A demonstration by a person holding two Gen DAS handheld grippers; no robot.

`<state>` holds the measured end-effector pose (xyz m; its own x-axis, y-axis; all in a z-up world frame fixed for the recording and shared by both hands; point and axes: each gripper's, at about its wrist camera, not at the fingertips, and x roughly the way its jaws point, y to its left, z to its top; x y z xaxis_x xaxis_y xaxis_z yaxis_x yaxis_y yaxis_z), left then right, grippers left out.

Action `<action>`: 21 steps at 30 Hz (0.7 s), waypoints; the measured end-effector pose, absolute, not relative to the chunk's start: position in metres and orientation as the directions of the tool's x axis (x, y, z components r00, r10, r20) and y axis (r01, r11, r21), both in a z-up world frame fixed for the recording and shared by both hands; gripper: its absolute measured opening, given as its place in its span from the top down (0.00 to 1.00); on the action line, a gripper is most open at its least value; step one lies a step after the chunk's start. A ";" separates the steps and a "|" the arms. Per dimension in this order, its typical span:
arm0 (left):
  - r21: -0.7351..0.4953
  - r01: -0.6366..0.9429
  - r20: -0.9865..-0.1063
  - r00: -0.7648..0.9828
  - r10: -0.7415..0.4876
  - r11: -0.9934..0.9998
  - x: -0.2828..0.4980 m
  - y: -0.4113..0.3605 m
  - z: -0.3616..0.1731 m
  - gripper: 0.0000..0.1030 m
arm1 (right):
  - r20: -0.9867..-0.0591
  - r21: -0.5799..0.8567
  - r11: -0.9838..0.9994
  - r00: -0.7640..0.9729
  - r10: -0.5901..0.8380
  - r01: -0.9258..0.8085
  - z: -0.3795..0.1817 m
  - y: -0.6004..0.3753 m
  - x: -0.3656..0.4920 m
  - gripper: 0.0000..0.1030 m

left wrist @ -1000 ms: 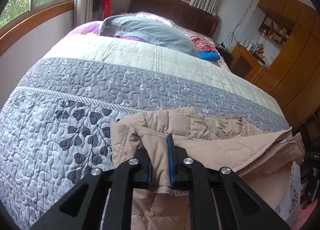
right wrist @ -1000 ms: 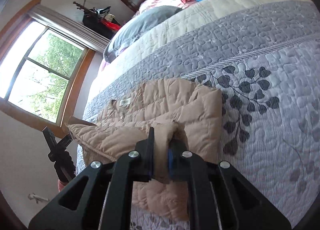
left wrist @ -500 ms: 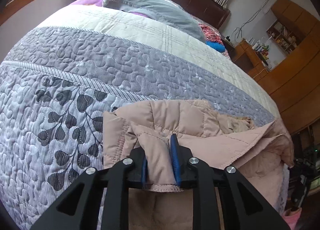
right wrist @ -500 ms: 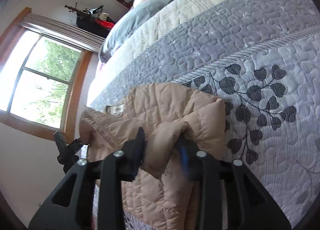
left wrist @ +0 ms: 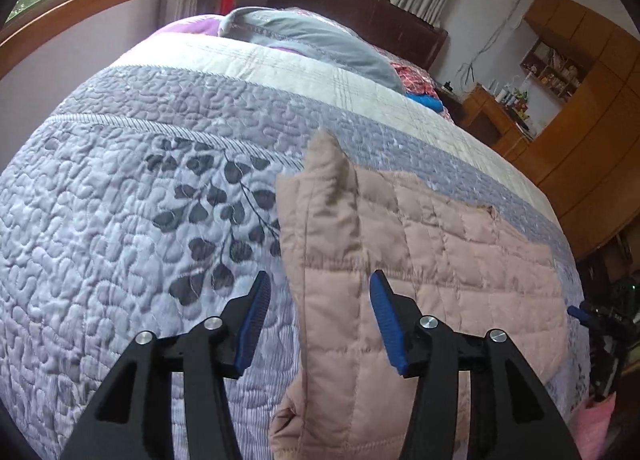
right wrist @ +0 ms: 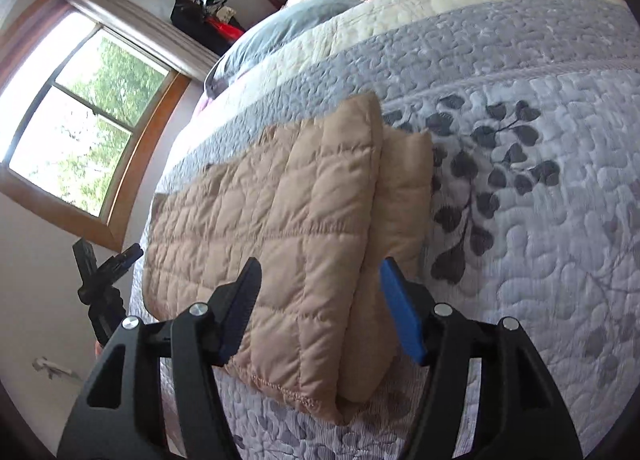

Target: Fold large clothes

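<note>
We see no bin or box here, only the quilted bed (left wrist: 120,220) bearing the folded tan padded jacket (left wrist: 440,260) near its foot edge. In the left wrist view the jacket's long axis runs from about nine o'clock to three, one corner poking up toward twelve. Our left gripper (left wrist: 318,320) and right gripper (right wrist: 320,306) have both just been opening; each now stands released, pads clear of the jacket edge lying between them.
</note>
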<state>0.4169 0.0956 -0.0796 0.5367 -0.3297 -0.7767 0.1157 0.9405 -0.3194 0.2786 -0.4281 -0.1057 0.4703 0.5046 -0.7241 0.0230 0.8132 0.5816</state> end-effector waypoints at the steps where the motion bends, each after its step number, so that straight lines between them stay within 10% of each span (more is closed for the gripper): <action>1: -0.315 0.132 -0.781 0.527 -0.336 0.940 0.413 0.089 -0.084 0.49 | -0.732 0.572 0.820 0.464 0.500 0.019 -0.108 -0.423 0.279 0.40; 6: -0.253 0.130 -0.804 0.524 -0.283 0.959 0.406 0.069 -0.101 0.53 | -0.774 0.533 0.846 0.415 0.477 0.021 -0.124 -0.401 0.292 0.58; 10: -0.242 0.127 -0.790 0.549 -0.271 0.962 0.406 0.062 -0.097 0.85 | -0.779 0.499 0.867 0.438 0.449 -0.001 -0.121 -0.393 0.292 0.89; 21: -0.192 0.114 -0.751 0.622 -0.221 0.975 0.432 0.051 -0.079 0.88 | -0.743 0.496 0.867 0.538 0.399 0.041 -0.094 -0.411 0.303 0.91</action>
<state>0.4325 0.0505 -0.0794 0.6221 -0.2210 -0.7511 0.1144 0.9747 -0.1921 0.3028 -0.4114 -0.0945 0.5376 0.3994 -0.7426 0.0409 0.8673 0.4961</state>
